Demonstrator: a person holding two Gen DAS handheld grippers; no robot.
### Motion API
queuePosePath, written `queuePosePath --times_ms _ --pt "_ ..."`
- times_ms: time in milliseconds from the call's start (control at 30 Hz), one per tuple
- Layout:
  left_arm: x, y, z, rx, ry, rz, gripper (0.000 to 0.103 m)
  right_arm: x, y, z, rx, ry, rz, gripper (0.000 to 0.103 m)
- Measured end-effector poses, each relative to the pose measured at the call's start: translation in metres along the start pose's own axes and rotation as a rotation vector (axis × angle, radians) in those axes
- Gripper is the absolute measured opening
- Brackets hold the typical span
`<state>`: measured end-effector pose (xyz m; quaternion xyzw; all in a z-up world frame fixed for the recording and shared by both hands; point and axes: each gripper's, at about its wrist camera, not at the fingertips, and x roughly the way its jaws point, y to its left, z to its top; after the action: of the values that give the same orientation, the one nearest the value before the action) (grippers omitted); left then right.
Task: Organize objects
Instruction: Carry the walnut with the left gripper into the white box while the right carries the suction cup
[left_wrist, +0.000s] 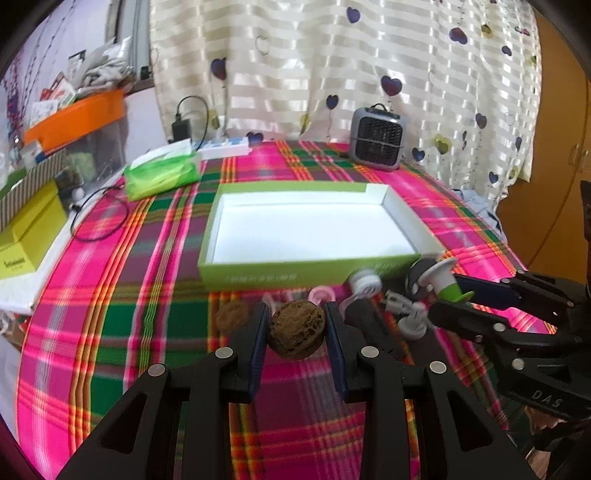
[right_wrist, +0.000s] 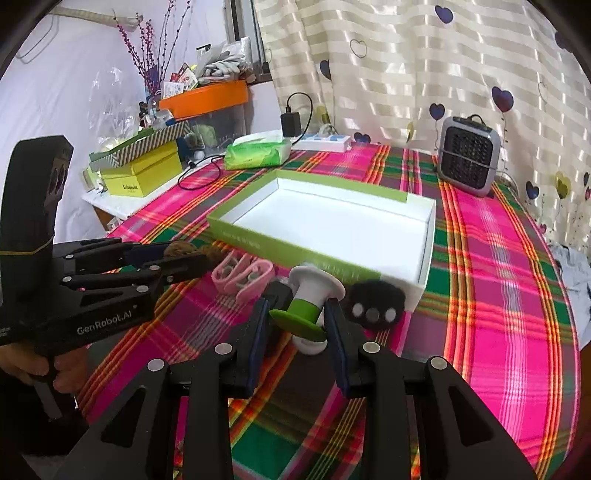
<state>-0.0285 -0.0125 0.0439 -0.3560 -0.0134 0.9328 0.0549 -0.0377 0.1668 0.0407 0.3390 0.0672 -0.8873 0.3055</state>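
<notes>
Walnut and green-and-white gadget, each gripped in a tool over the plaid table.

Left tool (left_wrist: 297, 325) has its blue pads pressed on either side of a brown walnut (left_wrist: 296, 329), held clear of the table (left_wrist: 110, 314); a second walnut (left_wrist: 232, 314) lies just to its left. Right tool (right_wrist: 297, 325) is closed about halfway on a green-and-white spool-shaped gadget (right_wrist: 308, 308) (exact kind unclear). Ahead of both tools sits the green box (right_wrist: 295, 249) with its white inside showing. Pink clips (right_wrist: 242, 277) lie between the tools, a black fuzzy item (right_wrist: 375, 304) just right of the gadget.
</notes>
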Motion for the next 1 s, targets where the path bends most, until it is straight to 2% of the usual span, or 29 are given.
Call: queuePosePath --times_ms 333,1000 --pt "0.009 -0.010 0.028 0.033 -0.030 -0.030 0.028 0.009 -0.009 0.018 -0.013 -0.012 -0.012 0.032" --pt "0.054 -0.013 0.068 0.056 -0.014 -0.061 0.028 0.042 -0.028 0.056 -0.062 0.003 -0.041 0.032"
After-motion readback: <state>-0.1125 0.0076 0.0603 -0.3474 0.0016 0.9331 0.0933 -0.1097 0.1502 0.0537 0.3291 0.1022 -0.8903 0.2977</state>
